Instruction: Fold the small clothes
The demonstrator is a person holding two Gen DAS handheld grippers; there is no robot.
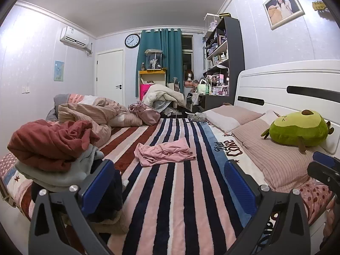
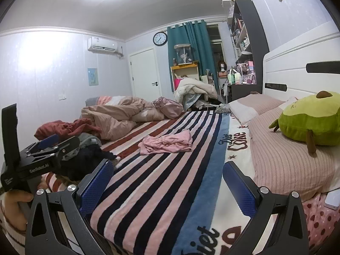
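Note:
A small crumpled pink garment [image 1: 164,152] lies in the middle of the striped blanket [image 1: 180,191] on the bed; it also shows in the right wrist view [image 2: 166,143]. My left gripper [image 1: 167,182] is open and empty, hovering above the blanket well short of the garment. My right gripper [image 2: 167,186] is open and empty, to the right of the left one and also short of the garment. The left gripper's body [image 2: 42,159] shows at the left of the right wrist view.
A pile of clothes, with a red one [image 1: 51,142] on top, sits at the bed's left edge. A rumpled duvet [image 1: 91,112] lies behind it. Pillows [image 1: 276,148] and a green avocado plush [image 1: 299,129] lie along the white headboard [image 1: 286,80] on the right.

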